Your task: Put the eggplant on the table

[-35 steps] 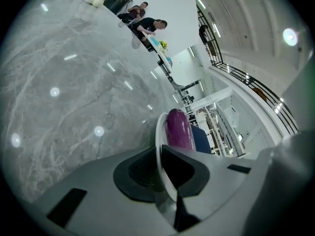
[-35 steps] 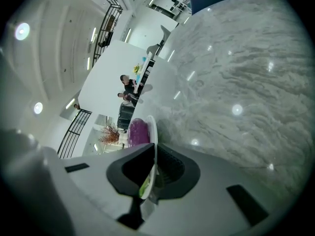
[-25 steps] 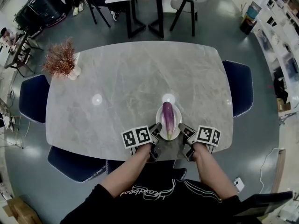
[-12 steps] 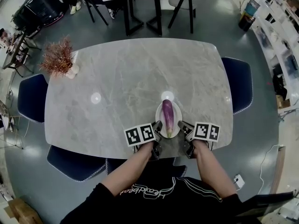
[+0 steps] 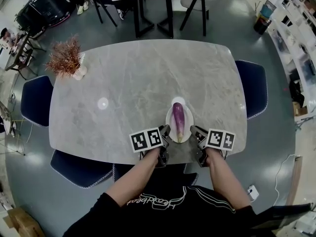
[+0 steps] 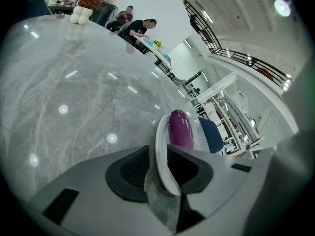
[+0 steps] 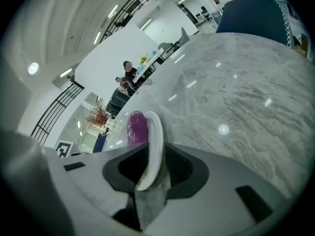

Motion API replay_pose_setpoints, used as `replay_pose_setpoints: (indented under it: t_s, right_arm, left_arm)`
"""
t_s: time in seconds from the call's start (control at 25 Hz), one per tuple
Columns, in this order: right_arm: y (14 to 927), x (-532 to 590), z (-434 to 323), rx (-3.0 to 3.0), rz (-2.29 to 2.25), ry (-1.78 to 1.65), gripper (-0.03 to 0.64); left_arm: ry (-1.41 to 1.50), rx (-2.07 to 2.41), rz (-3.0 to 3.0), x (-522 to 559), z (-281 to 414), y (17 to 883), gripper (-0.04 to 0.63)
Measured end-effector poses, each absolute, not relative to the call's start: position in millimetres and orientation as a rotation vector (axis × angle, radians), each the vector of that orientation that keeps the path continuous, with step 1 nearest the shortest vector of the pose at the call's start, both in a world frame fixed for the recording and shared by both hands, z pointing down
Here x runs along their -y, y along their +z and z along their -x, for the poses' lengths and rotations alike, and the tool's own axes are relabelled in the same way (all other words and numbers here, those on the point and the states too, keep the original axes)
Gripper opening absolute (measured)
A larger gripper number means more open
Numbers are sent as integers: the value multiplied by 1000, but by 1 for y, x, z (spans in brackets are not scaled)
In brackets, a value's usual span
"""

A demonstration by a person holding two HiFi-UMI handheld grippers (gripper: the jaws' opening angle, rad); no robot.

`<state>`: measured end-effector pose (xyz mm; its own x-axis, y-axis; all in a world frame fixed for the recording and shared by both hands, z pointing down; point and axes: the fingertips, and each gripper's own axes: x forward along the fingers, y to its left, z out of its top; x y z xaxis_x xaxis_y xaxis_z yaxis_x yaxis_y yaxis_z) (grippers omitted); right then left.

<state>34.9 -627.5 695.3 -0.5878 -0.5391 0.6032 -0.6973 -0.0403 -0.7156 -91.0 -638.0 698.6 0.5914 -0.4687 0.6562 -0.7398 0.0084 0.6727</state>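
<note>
Eggplant (image 5: 178, 121): purple, lying lengthwise on white plate (image 5: 169, 120), at near edge of table (image 5: 128, 83). Left gripper (image 5: 165, 131) pinches the plate's left rim. Right gripper (image 5: 193, 131) pinches its right rim.

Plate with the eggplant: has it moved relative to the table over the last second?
No clear move: the plate carrying the eggplant keeps its spot by the table's near edge, right of centre.

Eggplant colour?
Purple eggplant on a white plate; shows best in the head view.
</note>
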Motion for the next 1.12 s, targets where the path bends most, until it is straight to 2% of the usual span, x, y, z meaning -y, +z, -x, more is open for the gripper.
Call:
replay_pose_setpoints:
  t_s: [0.32,0.48,0.56,0.64,0.68,0.72,0.88,1.12]
  right_arm:
    - [631,599,-39,2339,-1275,1576,84]
    - [589,567,-39,2486,-1199,1325,83]
    - [566,544,-37,2556,-1153,1219,82]
    - [540,518,-36,2641,-1102,1137,41]
    - [525,504,-35,2685,-1072,1090,39]
    - [511,489,-34,2724,-1042,1033,6]
    - [469,426,-31,2826,-891,807,6]
    - [446,325,-38,2900,-690,762,6]
  left_arm:
    - [206,967,-1713,606,88,651,92]
    - [154,937,-1852,573,73,603,88]
    - [143,926,-1949,550,63,578,32]
    - [144,914,-2060,526,55,553,8]
    - [143,905,-2114,513,51,540,8]
    - [139,895,-2162,500,48,527,8]
    - [74,855,-2271,441,41,480,8]
    - [15,801,-2451,338,27,425,8]
